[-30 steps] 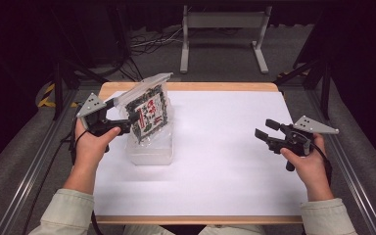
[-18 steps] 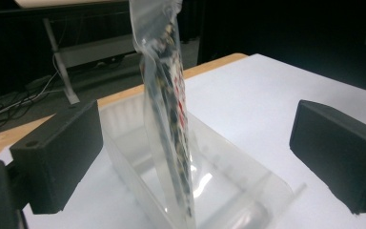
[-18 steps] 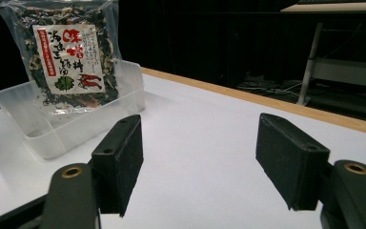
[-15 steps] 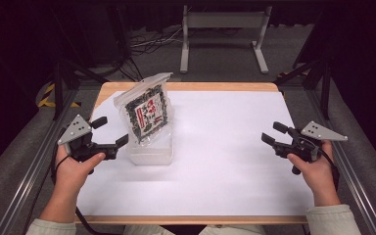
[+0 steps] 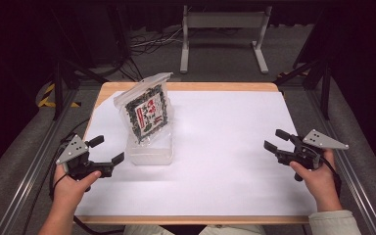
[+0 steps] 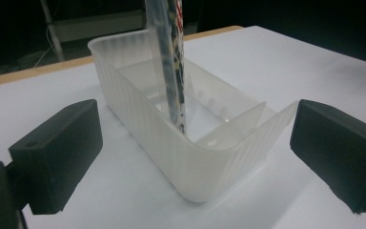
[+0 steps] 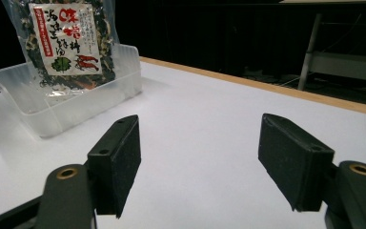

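Observation:
A clear plastic bin [image 5: 149, 152] [image 6: 190, 143] [image 7: 52, 107] sits on the white table top [image 5: 225, 161] left of the middle. A clear packet of dark dried food with a red and white label [image 5: 147, 112] [image 7: 64, 40] stands upright in it; in the left gripper view the packet [image 6: 171, 62] is seen edge-on. My left gripper [image 5: 106, 151] [image 6: 195, 162] is open at the table's left edge, a little short of the bin's near corner, holding nothing. My right gripper [image 5: 275, 140] [image 7: 200, 167] is open and holds nothing, at the right side, pointing across the table toward the bin.
The wooden table edge [image 5: 186, 87] runs along the back. Beyond it stands a white metal frame [image 5: 223, 29] on the dark floor. Black stands and cables [image 5: 63, 83] flank the table on the left, a dark stand [image 5: 318, 78] on the right.
My left gripper has let go of the packet and drawn back toward the near left edge, open. The packet stays standing in the bin. My right gripper drifted slightly toward the right edge.

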### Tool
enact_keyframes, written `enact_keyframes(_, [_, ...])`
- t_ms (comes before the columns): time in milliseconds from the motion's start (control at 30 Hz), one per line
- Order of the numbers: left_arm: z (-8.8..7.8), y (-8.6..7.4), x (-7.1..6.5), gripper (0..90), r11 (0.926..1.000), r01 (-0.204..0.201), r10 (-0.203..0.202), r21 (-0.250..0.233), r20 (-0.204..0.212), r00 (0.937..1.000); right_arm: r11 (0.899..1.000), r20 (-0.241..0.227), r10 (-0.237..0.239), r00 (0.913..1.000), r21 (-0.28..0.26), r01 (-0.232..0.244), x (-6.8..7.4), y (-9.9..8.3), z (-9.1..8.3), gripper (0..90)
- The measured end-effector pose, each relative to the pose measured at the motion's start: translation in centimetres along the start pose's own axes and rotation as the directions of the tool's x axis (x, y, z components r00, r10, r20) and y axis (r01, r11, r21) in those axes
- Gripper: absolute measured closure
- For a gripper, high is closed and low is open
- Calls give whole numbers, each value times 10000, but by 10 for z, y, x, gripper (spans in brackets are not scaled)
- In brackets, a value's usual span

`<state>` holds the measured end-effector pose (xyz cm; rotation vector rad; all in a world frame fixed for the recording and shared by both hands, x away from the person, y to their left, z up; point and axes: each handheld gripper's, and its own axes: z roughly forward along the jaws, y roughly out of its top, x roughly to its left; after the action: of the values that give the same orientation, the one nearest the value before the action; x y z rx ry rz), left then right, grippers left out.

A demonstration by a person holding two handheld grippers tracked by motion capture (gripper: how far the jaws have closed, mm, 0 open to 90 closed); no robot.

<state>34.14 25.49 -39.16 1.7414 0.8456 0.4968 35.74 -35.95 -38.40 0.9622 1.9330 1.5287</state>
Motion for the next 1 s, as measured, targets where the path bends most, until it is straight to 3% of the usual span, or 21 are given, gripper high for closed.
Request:
enact_keyframes(367, [11, -37, 1, 46, 9984, 214, -214, 529, -15, 9998, 9996, -49, 229, 9997, 140, -228, -2, -23, -1, 308])
enact_keyframes(500, [18, -49, -1, 48, 9964, 47, -47, 852, -5, 10000, 9993, -151, 304, 9994, 235, -300, -1, -34, -1, 327])
enact_keyframes(733, [26, -51, -7, 56, 9945, -148, 123, 1035, 243, 9996, 9967, -388, 556, 9977, 621, -531, 3, -48, 4, 338])
enact_keyframes(1000, [30, -54, -7, 57, 9925, -371, 356, 1169, 146, 9993, 9957, -368, 633, 9973, 700, -606, 4, -49, 7, 338])
